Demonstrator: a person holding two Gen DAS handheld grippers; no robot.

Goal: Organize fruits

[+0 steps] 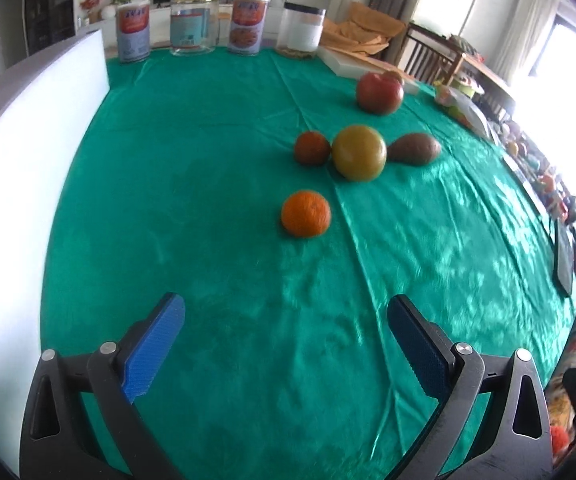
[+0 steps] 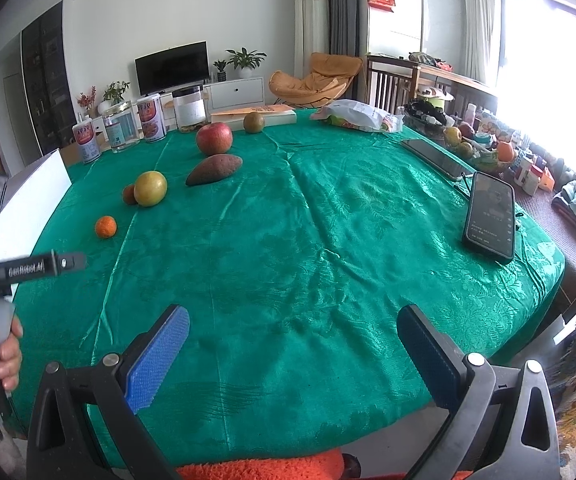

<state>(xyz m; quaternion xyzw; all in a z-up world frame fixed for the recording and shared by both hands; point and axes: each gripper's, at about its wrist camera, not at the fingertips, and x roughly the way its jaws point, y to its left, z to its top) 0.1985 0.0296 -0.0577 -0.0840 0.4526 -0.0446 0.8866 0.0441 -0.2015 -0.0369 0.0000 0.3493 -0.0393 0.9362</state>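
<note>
Fruit lies loose toward the left half of the green-clothed surface: a small orange nearest the left gripper, behind it a darker orange touching a yellow-green round fruit, then a brown mango-shaped fruit and a red apple. Another greenish fruit sits by what may be a book. Both the left gripper and the right gripper hover with jaws wide, holding nothing. A phone lies at the right edge.
</note>
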